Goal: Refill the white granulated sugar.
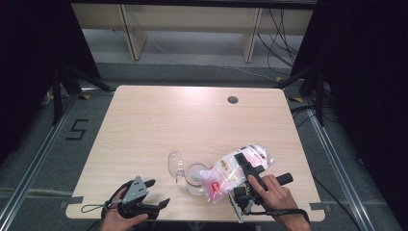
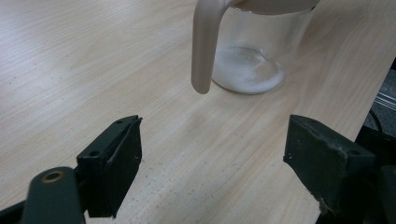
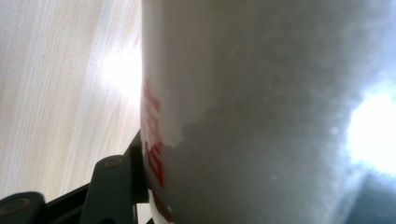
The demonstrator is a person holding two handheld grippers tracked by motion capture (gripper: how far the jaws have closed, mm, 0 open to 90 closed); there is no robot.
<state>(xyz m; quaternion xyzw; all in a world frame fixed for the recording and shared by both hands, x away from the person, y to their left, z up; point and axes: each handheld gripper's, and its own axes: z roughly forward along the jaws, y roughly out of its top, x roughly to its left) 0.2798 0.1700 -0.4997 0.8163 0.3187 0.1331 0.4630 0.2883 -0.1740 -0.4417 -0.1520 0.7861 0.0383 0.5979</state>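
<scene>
A clear glass jar stands near the table's front edge, its hinged lid swung open to the left. My right gripper is shut on a plastic bag of white powder, which lies tilted with its lower end over the jar's mouth. In the right gripper view the bag presses against one black finger. My left gripper rests open and empty at the front left. In its own view its jaws stand wide apart, pointing at the jar, which holds a little white powder.
The wooden table has a round cable hole at its far right. A beige handle hangs down the jar's side. Black curtains flank the table, and cables run over the floor behind.
</scene>
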